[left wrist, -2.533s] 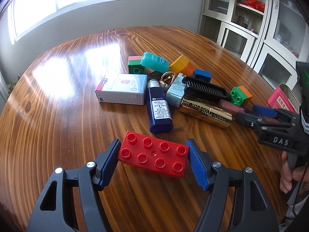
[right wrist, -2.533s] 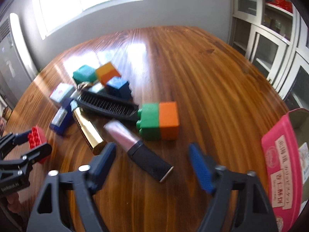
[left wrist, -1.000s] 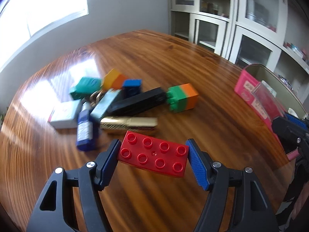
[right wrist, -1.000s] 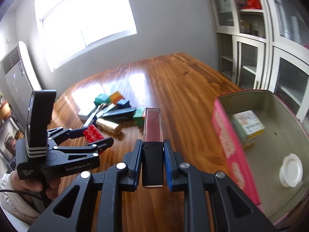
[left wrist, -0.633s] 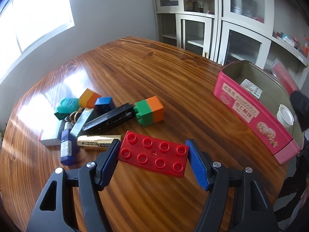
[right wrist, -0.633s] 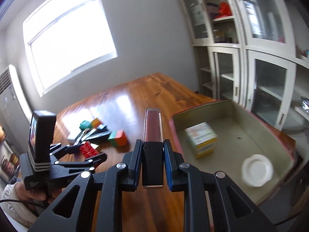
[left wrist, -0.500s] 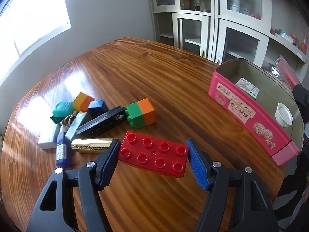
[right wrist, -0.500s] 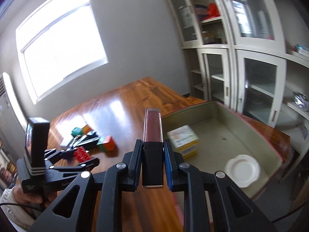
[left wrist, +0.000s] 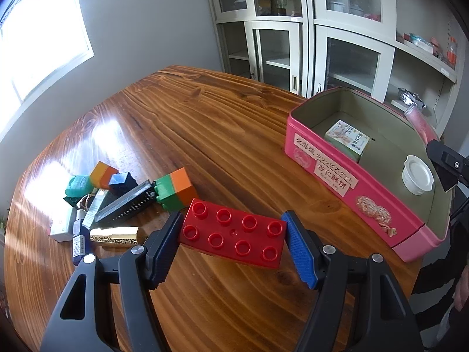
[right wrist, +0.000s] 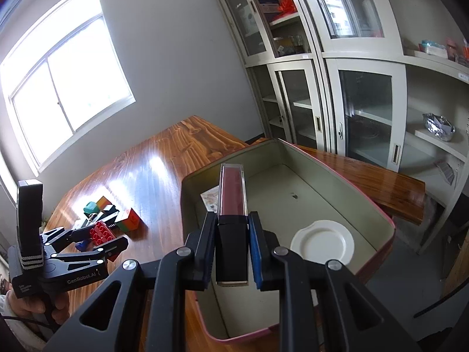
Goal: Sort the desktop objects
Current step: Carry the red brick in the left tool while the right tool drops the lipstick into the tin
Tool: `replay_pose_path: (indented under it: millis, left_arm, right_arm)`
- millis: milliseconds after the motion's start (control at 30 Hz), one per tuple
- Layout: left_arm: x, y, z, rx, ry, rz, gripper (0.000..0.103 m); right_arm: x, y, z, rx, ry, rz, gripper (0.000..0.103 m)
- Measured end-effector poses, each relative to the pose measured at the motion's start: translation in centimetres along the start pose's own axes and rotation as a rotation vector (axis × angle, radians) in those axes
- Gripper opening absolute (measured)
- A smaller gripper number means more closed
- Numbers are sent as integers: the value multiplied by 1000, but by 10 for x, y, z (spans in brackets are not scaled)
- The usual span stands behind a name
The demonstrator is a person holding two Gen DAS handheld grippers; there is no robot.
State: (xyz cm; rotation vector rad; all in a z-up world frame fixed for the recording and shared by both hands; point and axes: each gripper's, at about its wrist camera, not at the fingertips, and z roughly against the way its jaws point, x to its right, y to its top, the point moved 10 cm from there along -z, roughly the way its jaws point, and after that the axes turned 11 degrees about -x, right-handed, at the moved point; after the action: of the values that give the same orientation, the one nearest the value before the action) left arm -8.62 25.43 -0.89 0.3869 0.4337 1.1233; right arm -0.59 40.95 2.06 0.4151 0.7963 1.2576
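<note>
1. Since a moment ago, my right hand-held gripper (right wrist: 231,252) has carried the lip gloss tube (right wrist: 232,202) over the pink tin (right wrist: 378,208), clamped, long axis pointing away.
2. My left hand-held gripper (left wrist: 233,239), lower left of the frame, grips the red brick (left wrist: 233,236) above the desk (left wrist: 205,135).

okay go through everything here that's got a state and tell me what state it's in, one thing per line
left gripper: shut on the red brick.
right gripper: shut on the lip gloss tube, held above the pink tin.
pink tin: open, lidless, holding a small box and a white cap.
cabinet doors: closed.
</note>
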Motion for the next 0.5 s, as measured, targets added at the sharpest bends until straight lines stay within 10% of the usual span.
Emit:
replay_pose_path:
  millis: [500]
  left_arm:
    - [42, 21, 7, 31, -32, -76, 72]
  right_arm:
    - [25, -3, -1, -17, -17, -52, 30]
